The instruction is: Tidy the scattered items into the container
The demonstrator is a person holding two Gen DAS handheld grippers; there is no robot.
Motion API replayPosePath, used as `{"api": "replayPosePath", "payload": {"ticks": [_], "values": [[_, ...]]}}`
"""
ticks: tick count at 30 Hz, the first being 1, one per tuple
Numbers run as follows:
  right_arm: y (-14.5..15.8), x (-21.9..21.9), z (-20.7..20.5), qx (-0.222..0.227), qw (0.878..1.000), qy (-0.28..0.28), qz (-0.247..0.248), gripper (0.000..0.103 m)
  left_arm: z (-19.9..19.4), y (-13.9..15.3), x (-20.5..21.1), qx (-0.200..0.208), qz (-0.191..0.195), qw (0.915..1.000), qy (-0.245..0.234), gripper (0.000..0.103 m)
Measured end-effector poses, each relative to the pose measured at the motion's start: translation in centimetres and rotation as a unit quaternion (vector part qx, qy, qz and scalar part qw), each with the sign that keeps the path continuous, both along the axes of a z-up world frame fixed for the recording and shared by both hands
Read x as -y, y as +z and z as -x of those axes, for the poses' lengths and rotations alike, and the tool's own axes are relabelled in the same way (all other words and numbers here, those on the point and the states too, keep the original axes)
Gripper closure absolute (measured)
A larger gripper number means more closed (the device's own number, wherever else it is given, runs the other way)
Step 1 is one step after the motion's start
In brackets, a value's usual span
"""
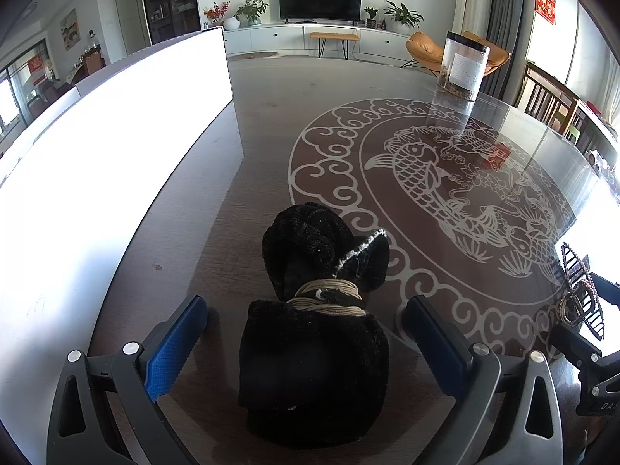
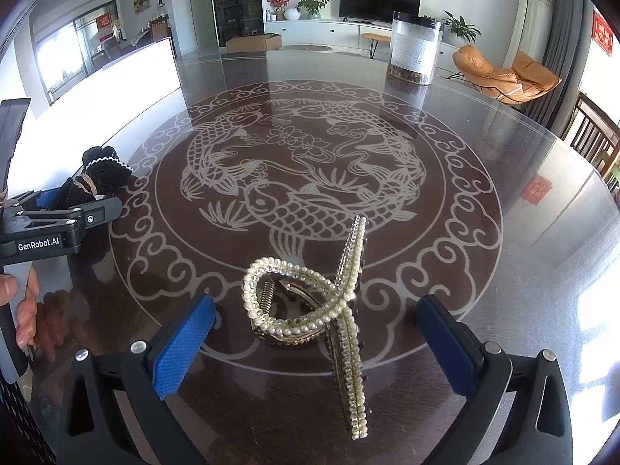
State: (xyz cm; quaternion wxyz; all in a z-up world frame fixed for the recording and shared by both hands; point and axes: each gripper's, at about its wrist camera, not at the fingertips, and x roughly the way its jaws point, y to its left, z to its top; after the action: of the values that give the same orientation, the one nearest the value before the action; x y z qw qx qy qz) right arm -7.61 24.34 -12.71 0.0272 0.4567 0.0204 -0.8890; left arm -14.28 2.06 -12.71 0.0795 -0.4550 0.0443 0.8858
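Right up against the left wrist lens sits a fuzzy black fabric hair bow tied round the middle with beige elastic cord (image 1: pixel 316 310). It lies flat on the dark glass-topped table with the white koi-and-cloud pattern (image 1: pixel 271 116), between the blue pads of the left gripper (image 1: pixel 306 341), and neither pad touches it, so that one's fully released with a gap on both sides.

Same story on the other side: the right gripper (image 2: pixel 316 345) is spread wide around a gold metal claw clip trimmed with rows of small pearls (image 2: pixel 325 310). The clip rests on the table over the cloud border of the pattern, one arm sticking up, nothing squeezing it.

Containers: a big white box (image 1: pixel 116 155) stands on the table just left of the bow, blown out by the light, so I can't tell what's inside. At the far edge of the table there's a tall clear plastic jar with a black lid and a white label (image 2: pixel 415 48), with a layer of brownish dried stuff at the bottom and mostly empty above that.

In the right wrist view you can also see fingers (image 2: pixel 25 310) wrapped round the left gripper's handle.
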Motion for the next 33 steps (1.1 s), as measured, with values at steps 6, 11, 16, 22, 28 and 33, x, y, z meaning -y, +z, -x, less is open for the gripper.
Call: {"api": "replayPosePath", "payload": {"ticks": [6,11,16,22,28,33], "values": [[-0.02,-0.01,0.00,0.000,1.000,0.000,0.000,0.000,0.04,0.01,0.03,0.001,-0.002,1.0000,-0.001,0.000],[-0.01,-0.01,0.00,0.000,1.000,0.000,0.000,0.000,0.03,0.00,0.03,0.001,-0.002,1.0000,-0.001,0.000],[-0.01,-0.04,-0.02,0.000,1.000,0.000,0.000,0.000,0.03,0.00,0.01,0.001,-0.002,1.0000,-0.001,0.000],[0.00,-0.05,-0.03,0.000,1.000,0.000,0.000,0.000,0.03,0.00,0.01,0.001,-0.002,1.0000,0.000,0.000],[0.00,-0.04,-0.02,0.000,1.000,0.000,0.000,0.000,0.04,0.00,0.02,0.001,-0.002,1.0000,0.000,0.000],[0.01,-0.06,-0.02,0.000,1.000,0.000,0.000,0.000,0.06,-0.01,0.06,0.002,-0.005,1.0000,-0.001,0.000]]}}
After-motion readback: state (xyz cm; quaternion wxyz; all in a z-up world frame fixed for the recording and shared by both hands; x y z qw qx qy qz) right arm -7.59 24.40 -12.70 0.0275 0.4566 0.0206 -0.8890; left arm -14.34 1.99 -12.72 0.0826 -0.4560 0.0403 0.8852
